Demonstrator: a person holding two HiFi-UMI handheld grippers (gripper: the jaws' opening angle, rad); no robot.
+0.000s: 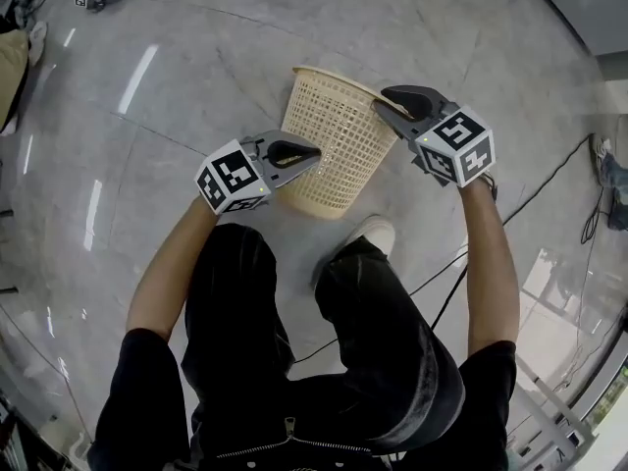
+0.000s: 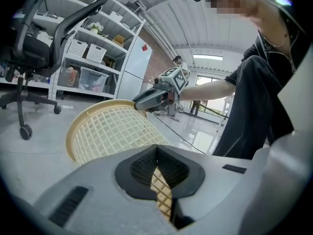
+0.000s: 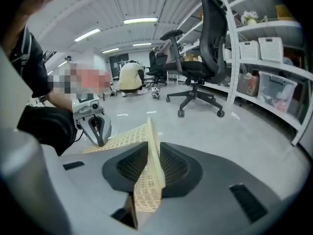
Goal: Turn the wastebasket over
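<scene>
Head view: the wastebasket (image 1: 334, 150) lies tipped on its side on the floor (image 1: 137, 165), between the left tongs (image 1: 299, 155) and the right tongs (image 1: 392, 101). Left gripper view: the left tongs are clamped on its mesh wall. Right gripper view: the right tongs pinch its rim.

The wastebasket (image 1: 334, 145) lies on its side before my shoe (image 1: 370, 234), left gripper (image 1: 306, 153) on its left wall, right gripper (image 1: 386, 102) on its rim.
</scene>
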